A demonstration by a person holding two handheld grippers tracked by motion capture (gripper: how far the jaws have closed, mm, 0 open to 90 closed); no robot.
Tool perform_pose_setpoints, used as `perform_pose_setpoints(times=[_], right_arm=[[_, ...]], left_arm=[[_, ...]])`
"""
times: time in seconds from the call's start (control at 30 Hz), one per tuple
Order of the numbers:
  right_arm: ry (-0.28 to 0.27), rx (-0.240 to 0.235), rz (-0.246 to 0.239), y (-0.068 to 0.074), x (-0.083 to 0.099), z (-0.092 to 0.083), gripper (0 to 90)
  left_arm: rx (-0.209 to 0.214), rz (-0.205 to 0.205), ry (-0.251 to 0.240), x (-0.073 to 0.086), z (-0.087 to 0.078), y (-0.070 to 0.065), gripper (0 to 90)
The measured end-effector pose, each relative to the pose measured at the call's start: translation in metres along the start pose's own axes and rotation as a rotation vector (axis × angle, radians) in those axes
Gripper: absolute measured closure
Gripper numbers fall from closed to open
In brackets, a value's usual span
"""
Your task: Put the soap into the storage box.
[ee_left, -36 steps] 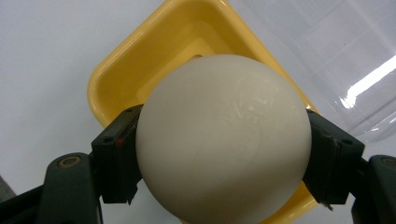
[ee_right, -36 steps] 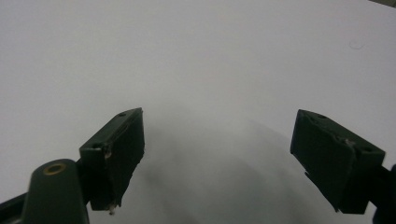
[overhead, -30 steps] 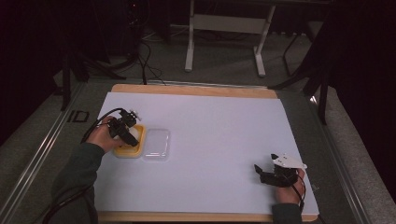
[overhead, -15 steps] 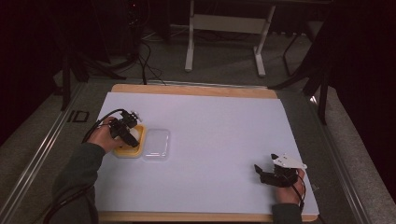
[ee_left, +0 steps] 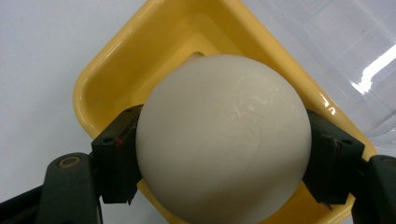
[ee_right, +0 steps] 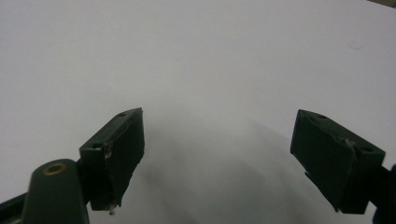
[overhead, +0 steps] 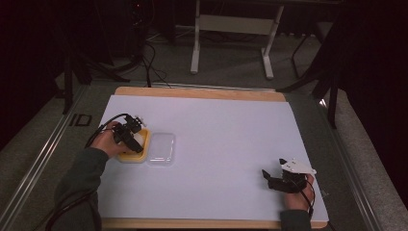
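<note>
While a white ball [ee_left: 224,140] is clamped over the yellow plastic tray [ee_left: 107,74] at the white desk's [overhead: 226,125] left, the right gripper's [overhead: 272,178] fingers are spread empty near its front edge.

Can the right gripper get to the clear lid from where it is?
Probably yes. The right gripper has open, empty jaws, and bare white table lies between it and the clear lid. The left gripper works just beside the lid, at the yellow tray.
</note>
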State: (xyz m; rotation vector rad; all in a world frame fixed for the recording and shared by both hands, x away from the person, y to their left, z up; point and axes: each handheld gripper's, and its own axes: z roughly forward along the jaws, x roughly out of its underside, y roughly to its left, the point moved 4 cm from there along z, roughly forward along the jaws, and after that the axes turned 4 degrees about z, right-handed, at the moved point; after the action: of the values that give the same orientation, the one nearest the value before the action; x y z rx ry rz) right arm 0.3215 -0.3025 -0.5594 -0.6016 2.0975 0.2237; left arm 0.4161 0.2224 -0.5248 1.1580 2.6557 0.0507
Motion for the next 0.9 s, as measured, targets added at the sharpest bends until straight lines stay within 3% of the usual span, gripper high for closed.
perform_pose_setpoints(times=[0.5, 0.63, 0.9], right_arm=[[0.001, 0.0, -0.003, 0.0, 0.0, 0.0, 17.5], [0.002, -0.001, -0.003, 0.0, 0.0, 0.0, 17.5], [0.003, -0.001, -0.006, 0.001, 0.0, 0.0, 17.5]], left_arm=[[0.025, 0.009, -0.002, 0.002, 0.008, 0.002, 25.3], [0.059, 0.03, -0.031, 0.006, 0.01, 0.003, 24.7], [0.037, 0.075, -0.096, 0.011, 0.009, 0.002, 19.7]])
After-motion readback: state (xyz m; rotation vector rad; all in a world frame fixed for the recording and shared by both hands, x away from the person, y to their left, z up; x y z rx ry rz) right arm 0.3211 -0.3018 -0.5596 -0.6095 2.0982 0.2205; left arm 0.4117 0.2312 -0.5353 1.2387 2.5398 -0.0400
